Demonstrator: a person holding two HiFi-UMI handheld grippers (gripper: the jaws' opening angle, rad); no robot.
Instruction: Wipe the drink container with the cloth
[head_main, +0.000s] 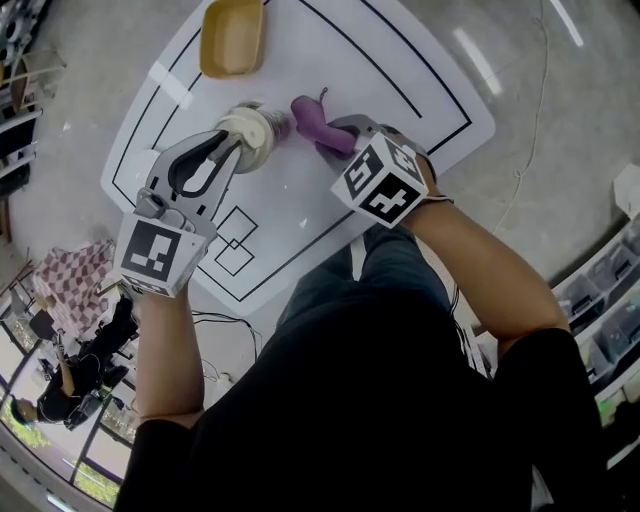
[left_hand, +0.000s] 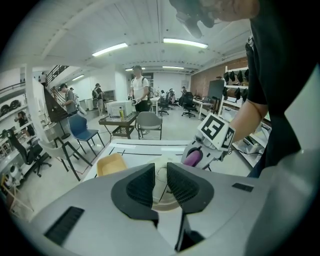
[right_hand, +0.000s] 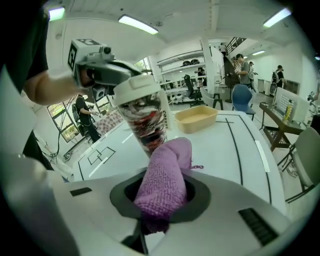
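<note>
My left gripper (head_main: 243, 140) is clenched on the smooth, cream, round lid of the drink container (right_hand: 145, 117). The ribbed dark pads stand only a narrow gap apart, with the lid's rim showing between them. The container is a tapered tumbler whose glossy wall carries a busy red, black and white pattern. It leans over, lid end toward my left and body toward my right, above the left-centre of the table (head_main: 330, 60). The cloth hides its base, so I cannot tell whether it rests on the surface.

My right gripper (right_hand: 162, 192) grips the cloth (right_hand: 165, 180), a purple, nubby knit bunched into a thick roll. The roll sticks out past the jaws, and its far end presses against the lower part of the tumbler's wall. A loose thread curls from its right edge.

The table is flat, matte white, with rounded corners and thin black lines. At its far side sits a shallow tan tray (head_main: 232, 38) with rounded corners, well apart from both grippers.
</note>
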